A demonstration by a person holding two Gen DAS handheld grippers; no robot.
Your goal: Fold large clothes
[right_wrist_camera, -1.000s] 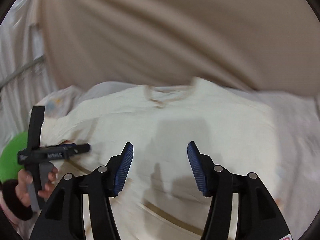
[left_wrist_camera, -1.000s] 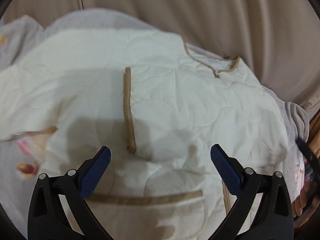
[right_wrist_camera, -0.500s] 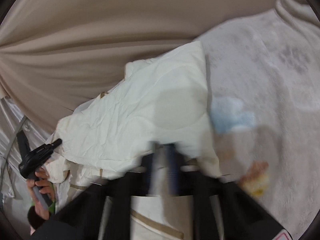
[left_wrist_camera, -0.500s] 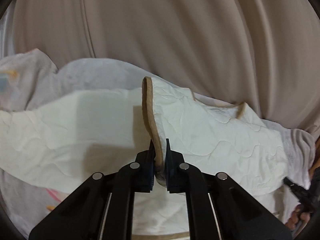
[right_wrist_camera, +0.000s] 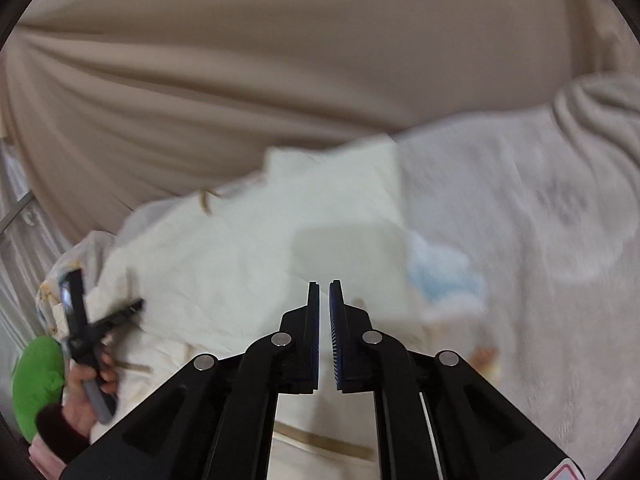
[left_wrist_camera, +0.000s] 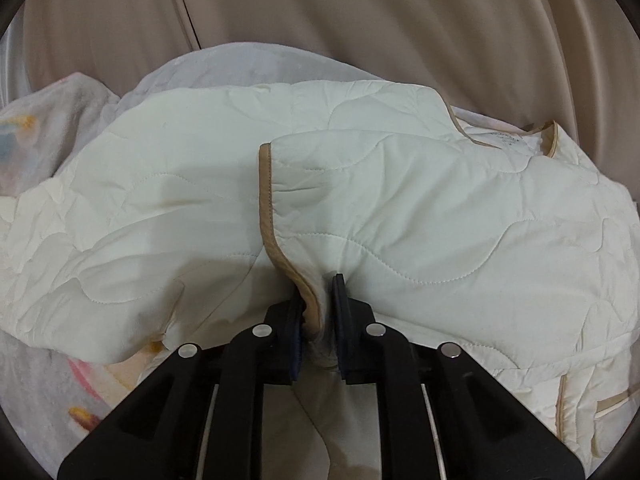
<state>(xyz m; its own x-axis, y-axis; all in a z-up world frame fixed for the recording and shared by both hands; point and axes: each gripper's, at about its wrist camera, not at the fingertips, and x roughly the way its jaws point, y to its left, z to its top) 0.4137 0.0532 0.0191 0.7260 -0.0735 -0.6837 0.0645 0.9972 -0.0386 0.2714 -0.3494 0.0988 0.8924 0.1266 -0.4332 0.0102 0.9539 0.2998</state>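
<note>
A large cream quilted jacket [left_wrist_camera: 420, 216] with tan trim lies spread on a pale blanket. My left gripper [left_wrist_camera: 318, 312] is shut on the tan-trimmed cuff of a sleeve [left_wrist_camera: 268, 200] that is folded over the jacket's body. In the blurred right wrist view the jacket [right_wrist_camera: 240, 256] lies ahead and to the left. My right gripper [right_wrist_camera: 324, 308] is nearly shut with nothing visible between its pads, just above the jacket's near part. The left gripper [right_wrist_camera: 92, 328] and the hand holding it show at the left there.
A pale grey blanket [right_wrist_camera: 520, 240] with printed figures covers the surface. A beige curtain [left_wrist_camera: 360, 20] hangs close behind. A green object [right_wrist_camera: 36, 380] sits at the left edge of the right wrist view.
My left gripper closed on the sleeve cuff and has carried it across the jacket's body. My right gripper closed from wide open and swung to the right side of the jacket.
</note>
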